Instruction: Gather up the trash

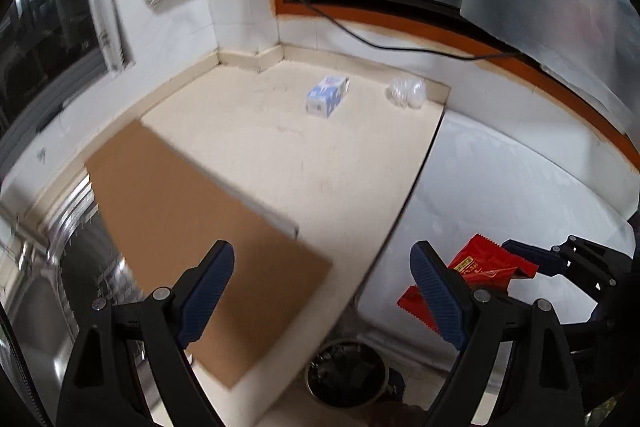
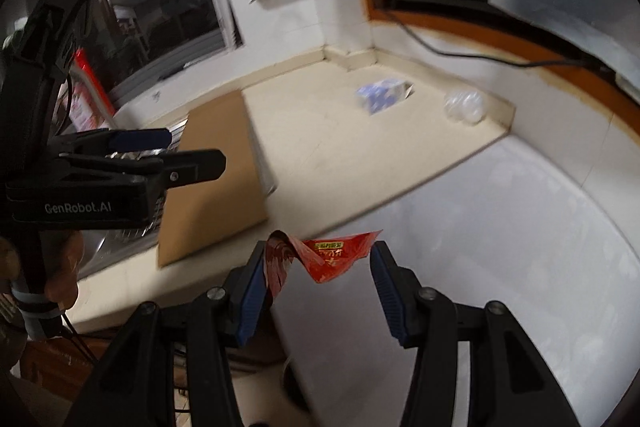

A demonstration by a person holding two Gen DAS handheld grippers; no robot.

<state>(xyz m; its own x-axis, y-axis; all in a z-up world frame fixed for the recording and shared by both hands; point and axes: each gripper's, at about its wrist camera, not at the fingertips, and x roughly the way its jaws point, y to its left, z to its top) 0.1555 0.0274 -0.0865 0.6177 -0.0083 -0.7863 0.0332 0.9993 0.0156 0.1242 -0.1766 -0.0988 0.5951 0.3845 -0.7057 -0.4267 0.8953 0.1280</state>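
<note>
Left gripper (image 1: 322, 291) angled steeply down over the near edge of the cream counter (image 1: 304, 163), jaws spread wide with nothing between them; below the gap, part of a brown cardboard sheet (image 1: 208, 247) lying flat on the counter and overhanging toward the steel sink (image 1: 36, 307). Right gripper (image 2: 318, 291) also tilted downward, beside and to the right of the left one, out past the counter's edge in front of a white wall surface (image 2: 500, 227); jaws partway open, closed on a red snack wrapper (image 2: 320, 257). Wrapper crumpled and folded, long axis running roughly crosswise from one pad to the other, one end bunched against the left-hand pad, the other corner touching the right-hand pad tip; printed face toward the camera. Same wrapper in the left view low at right, behind that gripper's right finger. Hand (image 2: 60, 267) gripping the left tool's handle at left edge of right view. Dark round bin (image 1: 346, 375) on the floor directly below, near the counter edge. On the far counter: blue-and-white carton (image 1: 327, 95) lying on its side, long axis pointing toward the back wall; crumpled clear plastic cup (image 1: 408, 91) near the far right corner, well apart from both grippers. Heavy motion blur.
</note>
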